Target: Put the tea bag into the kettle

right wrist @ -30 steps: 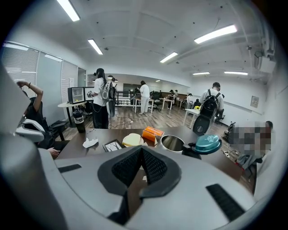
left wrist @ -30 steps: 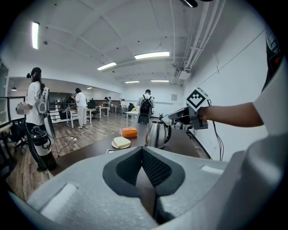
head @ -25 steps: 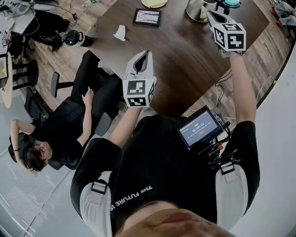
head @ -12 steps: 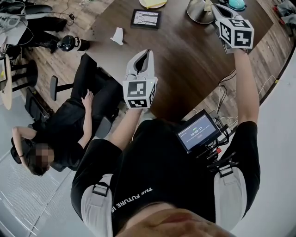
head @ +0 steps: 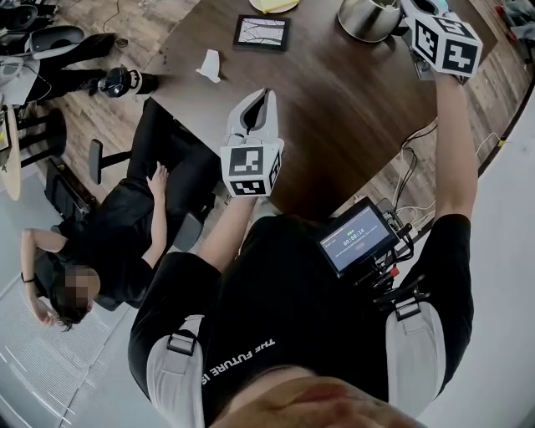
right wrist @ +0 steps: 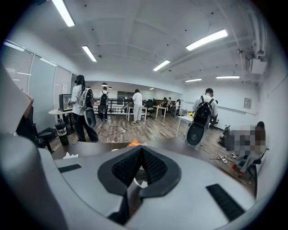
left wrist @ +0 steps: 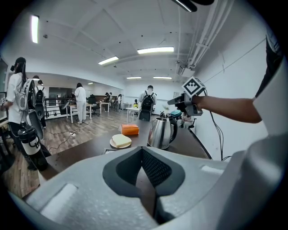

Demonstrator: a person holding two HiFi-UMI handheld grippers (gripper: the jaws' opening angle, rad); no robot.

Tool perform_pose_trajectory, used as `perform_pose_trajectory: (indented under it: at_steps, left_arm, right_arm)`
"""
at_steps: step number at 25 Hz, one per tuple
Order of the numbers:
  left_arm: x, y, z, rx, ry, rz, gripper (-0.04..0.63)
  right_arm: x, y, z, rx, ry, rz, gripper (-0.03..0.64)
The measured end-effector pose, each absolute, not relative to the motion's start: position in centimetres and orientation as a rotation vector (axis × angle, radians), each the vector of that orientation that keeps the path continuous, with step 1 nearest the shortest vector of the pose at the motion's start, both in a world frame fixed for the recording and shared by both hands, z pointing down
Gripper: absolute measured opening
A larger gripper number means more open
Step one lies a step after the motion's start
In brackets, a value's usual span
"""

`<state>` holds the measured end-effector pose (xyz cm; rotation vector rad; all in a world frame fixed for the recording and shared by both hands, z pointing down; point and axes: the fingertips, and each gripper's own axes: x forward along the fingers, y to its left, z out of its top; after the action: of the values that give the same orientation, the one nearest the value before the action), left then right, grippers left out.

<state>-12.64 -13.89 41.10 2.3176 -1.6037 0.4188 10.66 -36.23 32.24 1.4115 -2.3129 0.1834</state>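
Note:
The steel kettle (head: 364, 18) stands at the far side of the dark table (head: 334, 109); in the left gripper view the kettle (left wrist: 161, 133) is right of centre. My right gripper (head: 414, 7) is raised just right of the kettle, its tips cut by the frame's top edge. Its jaws (right wrist: 140, 149) meet at the tips, and a small white piece, apparently the tea bag (right wrist: 143, 183), shows in the slit below them. My left gripper (head: 267, 95) hovers over the table's near edge, shut and empty, far from the kettle.
On the table lie a black framed square (head: 262, 32), a crumpled white paper (head: 207, 64), a yellow plate (left wrist: 120, 141) and an orange box (left wrist: 130, 129). A person sits in a chair (head: 125, 217) beside the table's left edge. A small screen (head: 358, 236) hangs on my chest.
My right gripper has risen and moved right and farther away, along the kettle's right side. The left gripper has stayed put.

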Motion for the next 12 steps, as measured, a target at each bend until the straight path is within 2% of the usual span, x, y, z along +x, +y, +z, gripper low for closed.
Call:
perform_pose_trajectory:
  at_steps: [5, 12]
  left_arm:
    - [-12.5, -13.6, 41.3, 2.312, -1.597, 0.422, 0.003]
    - [-12.6, -13.6, 40.9, 2.299, -1.612, 0.419, 0.003]
  right_arm:
    - [11.3, -37.1, 30.1, 1.460, -2.315, 0.150, 0.008]
    - [12.3, -37.5, 32.7, 1.458, -2.271, 0.199, 0.008]
